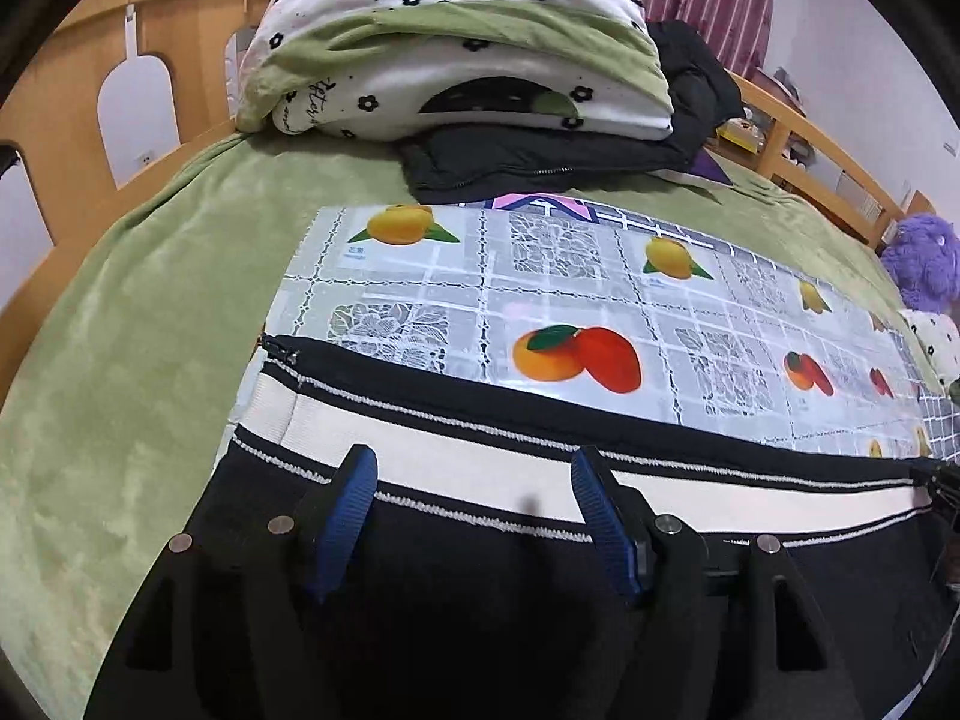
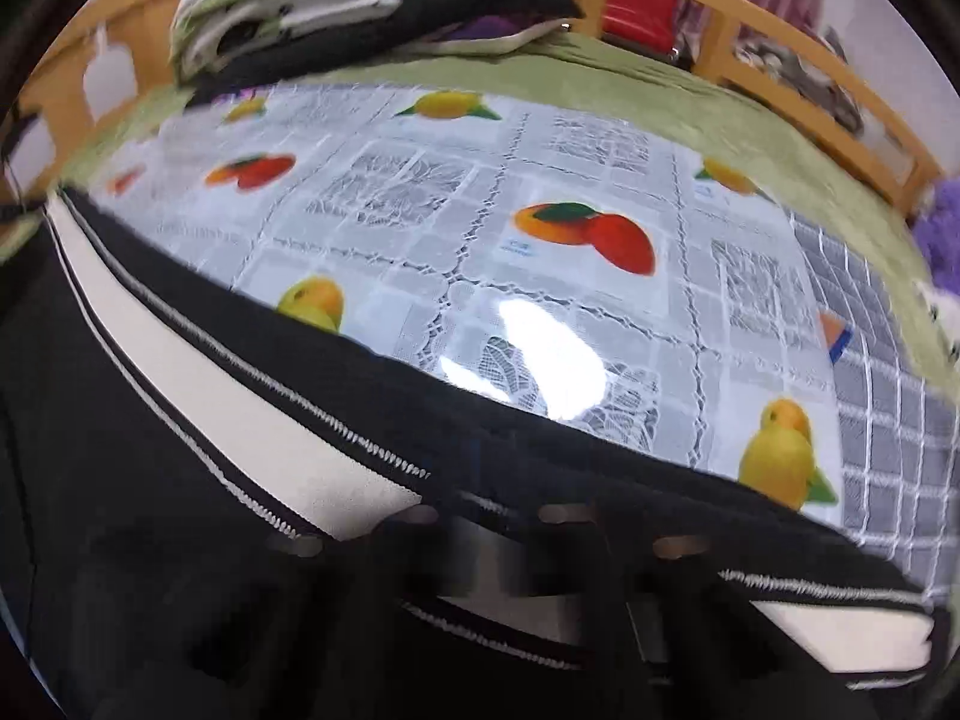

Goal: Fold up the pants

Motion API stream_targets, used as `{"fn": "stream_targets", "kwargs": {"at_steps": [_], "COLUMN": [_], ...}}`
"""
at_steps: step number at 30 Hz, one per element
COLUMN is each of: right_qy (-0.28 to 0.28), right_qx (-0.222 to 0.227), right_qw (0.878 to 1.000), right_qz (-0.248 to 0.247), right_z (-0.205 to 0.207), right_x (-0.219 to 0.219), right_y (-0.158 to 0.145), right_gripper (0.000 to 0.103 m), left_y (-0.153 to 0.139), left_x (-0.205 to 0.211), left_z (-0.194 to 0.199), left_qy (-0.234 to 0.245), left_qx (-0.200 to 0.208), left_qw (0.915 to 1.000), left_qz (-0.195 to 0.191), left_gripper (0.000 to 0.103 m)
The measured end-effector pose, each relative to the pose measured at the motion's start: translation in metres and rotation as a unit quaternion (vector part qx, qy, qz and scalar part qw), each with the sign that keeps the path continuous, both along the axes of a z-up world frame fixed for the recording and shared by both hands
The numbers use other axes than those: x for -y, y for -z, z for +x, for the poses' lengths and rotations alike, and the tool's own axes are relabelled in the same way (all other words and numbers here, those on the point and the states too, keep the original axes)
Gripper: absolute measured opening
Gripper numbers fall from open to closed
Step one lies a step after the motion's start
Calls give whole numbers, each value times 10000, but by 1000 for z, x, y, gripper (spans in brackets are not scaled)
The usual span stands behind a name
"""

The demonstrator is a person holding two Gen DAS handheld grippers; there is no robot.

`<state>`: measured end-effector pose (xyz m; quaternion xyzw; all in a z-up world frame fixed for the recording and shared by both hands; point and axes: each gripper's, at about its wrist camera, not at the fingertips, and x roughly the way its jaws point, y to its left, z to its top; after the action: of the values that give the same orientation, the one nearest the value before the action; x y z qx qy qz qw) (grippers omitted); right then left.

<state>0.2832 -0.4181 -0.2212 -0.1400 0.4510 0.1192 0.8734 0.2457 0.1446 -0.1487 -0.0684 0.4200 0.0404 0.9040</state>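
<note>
Left wrist view: the left gripper [image 1: 474, 480] hangs over the black pants [image 1: 480, 576], its jaws spread wide apart, holding nothing. The blue fingertips [image 1: 354, 480] sit over the cream side stripe [image 1: 468, 468], which runs across the frame, edged in white stitching. The pants lie flat along the near edge of a glossy fruit-print cloth [image 1: 540, 312] spread on a green blanket [image 1: 132, 330]. A zipper pull [image 1: 291, 354] shows at the left end of the pants. Behind the cloth, a folded quilt [image 1: 456, 60] rests on a black jacket [image 1: 540, 162]. A wooden bed rail [image 1: 150, 30] bounds the bed; a purple plush toy [image 1: 921, 261] sits at the far right.

Right wrist view: the frame is blurred. The right gripper [image 2: 510, 546] is a dark smear low in the centre over the pants [image 2: 150, 510]; whether its jaws are apart or together cannot be told. The cream stripe [image 2: 198, 378] runs diagonally from the left. The fruit-print cloth [image 2: 540, 210] lies beyond, with glare on it, then the green blanket [image 2: 630, 78] and bed rail [image 2: 780, 72].
</note>
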Motion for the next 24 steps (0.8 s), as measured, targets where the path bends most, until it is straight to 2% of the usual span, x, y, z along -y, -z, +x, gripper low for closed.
{"fn": "stream_targets", "kwargs": {"at_steps": [2, 4, 6, 7, 8, 11, 12, 13, 15, 17, 18, 19, 20, 21, 22, 24], "right_qy": [92, 197, 347, 365, 395, 558, 679, 852, 1244, 1547, 1746, 1837, 1790, 1751, 1741, 1799], "right_qx": [298, 479, 266, 110, 190, 202, 349, 586, 793, 678, 421, 255, 218, 337, 291, 289], "right_qw": [9995, 9985, 9981, 9987, 9986, 9976, 9963, 9939, 9879, 9846, 9833, 9824, 9829, 9828, 9830, 9826], "right_qz": [-107, 198, 438, 333, 282, 350, 385, 396, 479, 446, 300, 244, 376, 487, 495, 368], "right_z": [-3, -4, 5, 11, 11, 6, -1, -10, -26, -27, -21, -15, -14, -16, -14, -10], "right_x": [-4, 4, 12, 9, 7, 10, 17, 26, 53, 74, 86, 94, 100, 103, 104, 101], "right_y": [-5, -15, -6, 5, 6, -10, -20, -30, -40, -33, -18, -7, 0, -1, -1, -2], "right_gripper": [3, 3, 3, 4, 5, 7, 11, 20, 32, 32, 26, 25, 25, 25, 25, 25], "left_y": [-2, -5, -2, 0, 3, 1, 1, 1, 6, 15, 22, 32, 39, 42, 41, 36], "left_x": [1, 2, 5, 6, 7, 6, 6, 7, 7, 8, 6, 0, -8, -16, -24, -31], "left_z": [-1, -3, 0, 2, 4, -1, -2, -1, 5, 17, 25, 36, 43, 47, 48, 46], "left_qy": [-4, -19, -24, -18, -32, 41, 49, 65, 130, 172, 117, -129, -266, -277, -296, -306], "left_qx": [-16, 25, -61, -116, -167, -16, 32, 54, 28, -19, -55, -246, -401, -441, -410, -358], "left_qw": [10000, 10000, 10000, 9999, 9998, 10000, 9999, 9998, 9996, 9989, 9977, 9952, 9946, 9959, 9972, 9977], "left_qz": [22, -1, 15, 41, 67, 73, 122, 183, 253, 441, 672, 942, 923, 741, 546, 479], "left_gripper": [65, 65, 65, 65, 65, 65, 65, 65, 65, 65, 65, 65, 65, 68, 68, 68]}}
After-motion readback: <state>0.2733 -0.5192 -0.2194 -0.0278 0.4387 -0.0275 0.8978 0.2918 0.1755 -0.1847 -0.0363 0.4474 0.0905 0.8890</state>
